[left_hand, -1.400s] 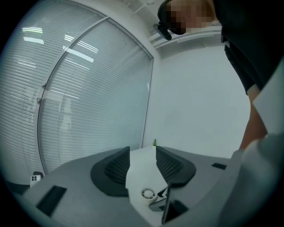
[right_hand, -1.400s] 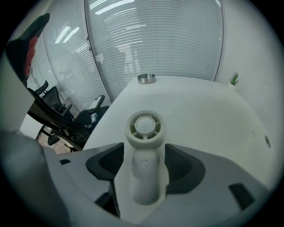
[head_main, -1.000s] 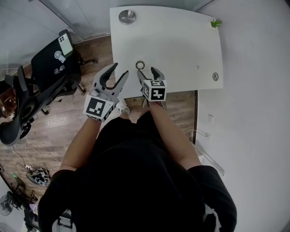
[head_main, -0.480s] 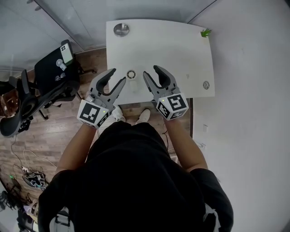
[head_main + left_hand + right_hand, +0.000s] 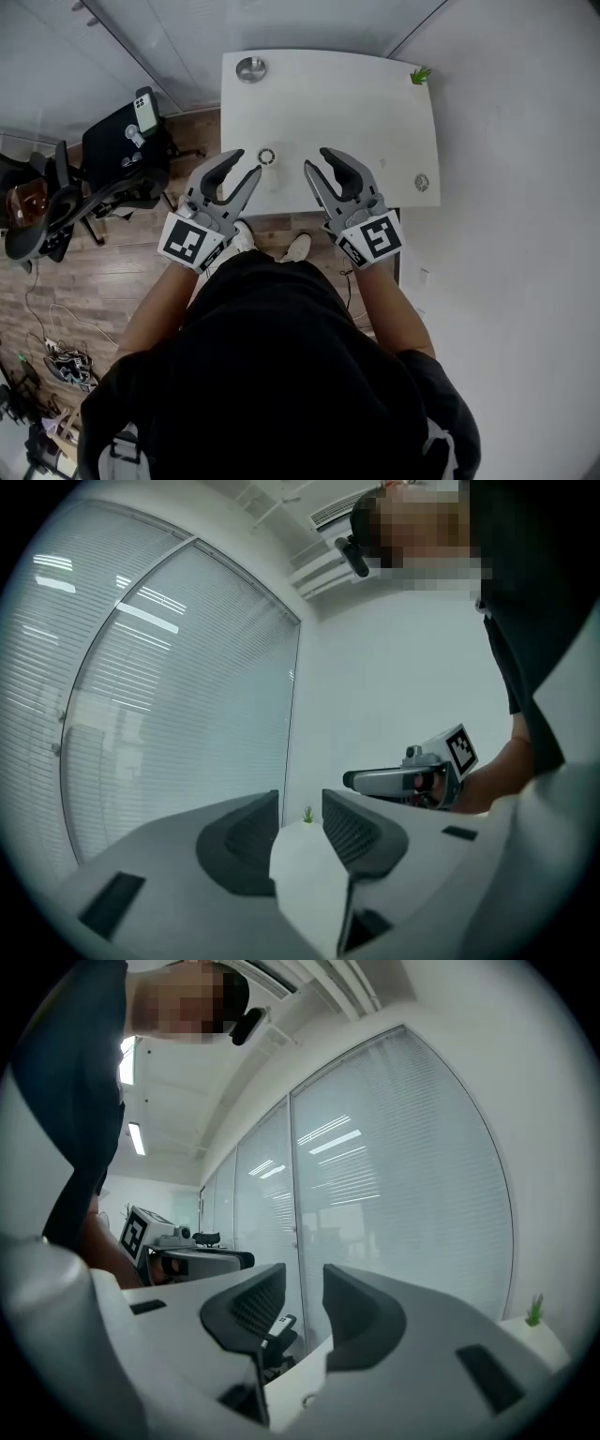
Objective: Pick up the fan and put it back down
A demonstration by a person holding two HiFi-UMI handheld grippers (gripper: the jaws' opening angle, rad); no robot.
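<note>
No fan shows on the white table [image 5: 375,122]. Both grippers hang in the air over the table's near edge, pointing level at the far window wall. My left gripper [image 5: 244,164] [image 5: 300,803] is open and empty; its jaws have just been closing. The same holds for my right gripper [image 5: 319,161] [image 5: 302,1274], open and empty, its jaws just narrowed. A small ring-shaped object [image 5: 266,157] lies on the table between the two sets of fingertips. Each gripper view catches the other gripper from the side: the right one [image 5: 375,780] and the left one [image 5: 202,1260].
A round metal disc [image 5: 250,68] sits at the table's far left, a small green plant [image 5: 419,74] at its far right corner, and a small round fitting [image 5: 421,182] near the right edge. A black office chair [image 5: 122,159] stands left of the table on the wooden floor.
Both grippers have risen. The right one swung out to the right and rolled, so its marker cube now faces up. Both jaw gaps have narrowed.
</note>
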